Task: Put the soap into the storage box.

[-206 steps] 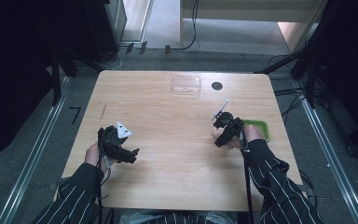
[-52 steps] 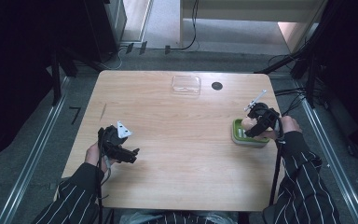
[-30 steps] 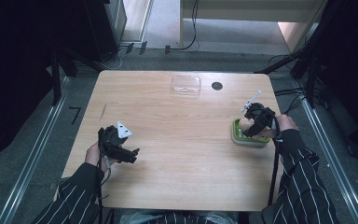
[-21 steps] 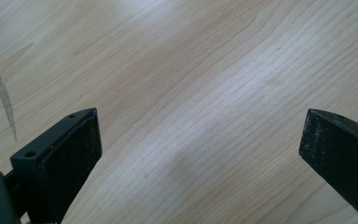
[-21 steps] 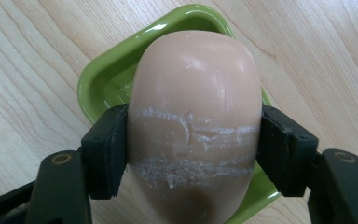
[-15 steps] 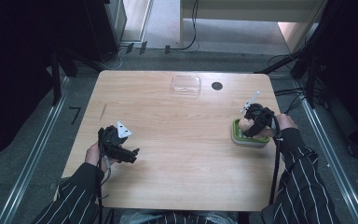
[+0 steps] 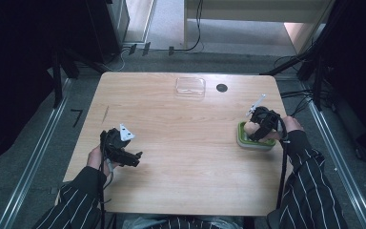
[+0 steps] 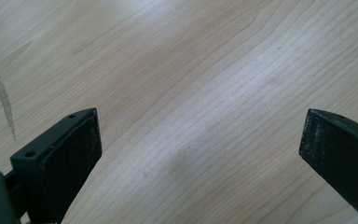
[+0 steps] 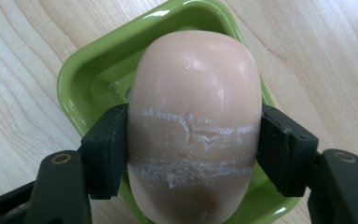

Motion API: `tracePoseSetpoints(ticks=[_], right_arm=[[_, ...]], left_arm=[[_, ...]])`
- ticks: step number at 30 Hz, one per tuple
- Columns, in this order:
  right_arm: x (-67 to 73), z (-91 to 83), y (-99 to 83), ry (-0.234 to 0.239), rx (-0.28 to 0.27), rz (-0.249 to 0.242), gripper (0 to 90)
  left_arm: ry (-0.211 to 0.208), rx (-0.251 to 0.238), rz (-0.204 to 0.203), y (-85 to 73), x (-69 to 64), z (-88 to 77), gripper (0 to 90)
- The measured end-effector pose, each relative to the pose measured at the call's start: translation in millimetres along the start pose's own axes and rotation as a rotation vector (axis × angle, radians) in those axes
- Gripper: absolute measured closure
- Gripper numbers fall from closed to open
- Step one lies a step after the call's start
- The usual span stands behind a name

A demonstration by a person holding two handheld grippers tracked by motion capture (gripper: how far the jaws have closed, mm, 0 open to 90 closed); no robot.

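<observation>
The right gripper (image 9: 193, 154) has its fingers clamped on the soap bar (image 9: 196, 121) above the green dish (image 9: 81, 84), probably to place it there; the left gripper (image 8: 200, 158), fingers apart, waits over the bare tabletop (image 8: 177, 70).

A pale peach bar of soap (image 9: 195, 126), rounded and oval, with 2 whitish scraped bands across its middle, sits over a green dish (image 9: 93, 70). The dish is square with rounded corners and a glossy raised rim; it rests flat on the wooden table near the right edge (image 7: 244, 138). Black pads press the soap's 2 sides, which hides much of the dish's hollow
</observation>
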State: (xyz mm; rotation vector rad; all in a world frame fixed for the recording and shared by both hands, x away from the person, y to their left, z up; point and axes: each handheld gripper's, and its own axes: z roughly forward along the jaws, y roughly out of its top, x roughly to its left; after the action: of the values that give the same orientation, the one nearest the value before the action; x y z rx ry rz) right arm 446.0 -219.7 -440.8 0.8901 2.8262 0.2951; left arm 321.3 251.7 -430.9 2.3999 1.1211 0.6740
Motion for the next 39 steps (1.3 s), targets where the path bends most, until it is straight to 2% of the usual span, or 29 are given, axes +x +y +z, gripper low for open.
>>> tracePoseSetpoints(ticks=[3,12,24,39], right_arm=[[-0.6,3.0,0.2,0.005,0.005,0.001,33.0],[-0.3,8.7,0.4,0.007,0.019,-0.035,33.0],[-2.0,10.3,1.2,0.024,0.003,-0.054,32.6],[-2.5,11.1,6.3,0.011,0.018,-0.048,31.1]], left_arm=[[0.000,0.000,0.000,0.0,0.1,0.0,0.0],[0.000,0.000,-0.001,0.0,0.1,0.1,0.0],[0.004,0.005,0.000,-0.4,1.1,1.0,0.0],[0.009,0.011,-0.005,-3.3,2.7,-0.2,0.0]])
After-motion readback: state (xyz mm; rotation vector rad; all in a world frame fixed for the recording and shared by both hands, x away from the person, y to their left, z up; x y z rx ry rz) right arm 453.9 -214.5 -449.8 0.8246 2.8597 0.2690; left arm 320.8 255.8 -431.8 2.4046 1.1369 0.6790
